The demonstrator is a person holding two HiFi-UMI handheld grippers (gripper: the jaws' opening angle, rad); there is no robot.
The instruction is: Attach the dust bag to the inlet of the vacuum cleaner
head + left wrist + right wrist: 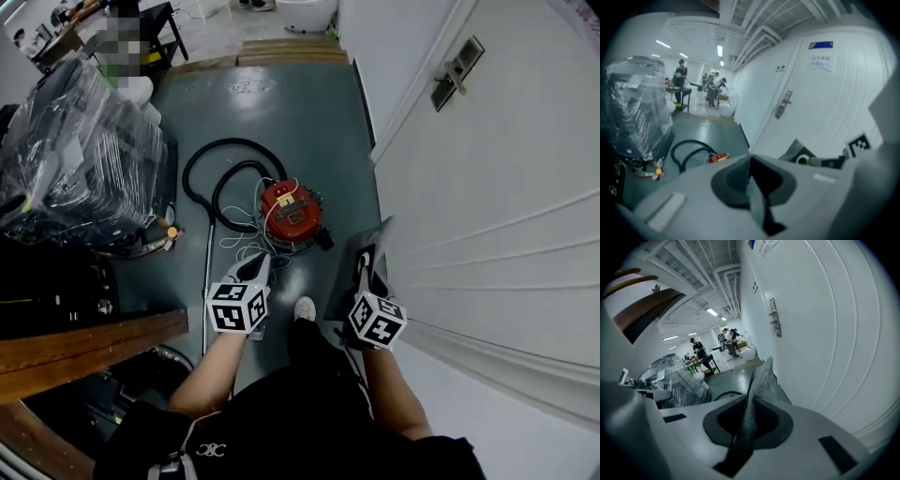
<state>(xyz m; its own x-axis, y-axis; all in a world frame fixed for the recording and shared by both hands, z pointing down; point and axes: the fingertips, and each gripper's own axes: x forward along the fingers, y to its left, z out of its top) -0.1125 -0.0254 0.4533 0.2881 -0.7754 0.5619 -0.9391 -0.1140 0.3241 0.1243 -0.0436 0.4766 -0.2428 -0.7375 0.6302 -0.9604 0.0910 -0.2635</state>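
Dust bag (379, 238) is clamped in my right hand-held gripper (364, 272). In the right gripper view the jaws of that hand-held gripper (745, 427) are pressed together on a thin grey fold of the bag (758, 380), which stands up past the tips. From the left gripper view I can see the rest of the bag (800, 156) hanging off to the right, with its round opening facing this way.

Left hand-held gripper (255, 268) is closed too. Its own view shows the jaws of the left hand-held gripper (753, 187) together, and I can't make out anything caught between them.

Vacuum cleaner (289, 212) is a red unit sitting on the grey-green floor (281, 112), ahead of and below both grippers and well apart from the bag. No contact between bag and vacuum. It also shows as a small red patch (719, 157) in the left gripper view. Its black hose (208, 169) loops on the floor to the left of it, and a white cord (246, 247) lies tangled just in front.

White door (487, 187) is close on my right, door handle (457, 67) up top. Plastic-wrapped stack (80, 150) is on the left. One white shoe (304, 307) shows between the two grippers.
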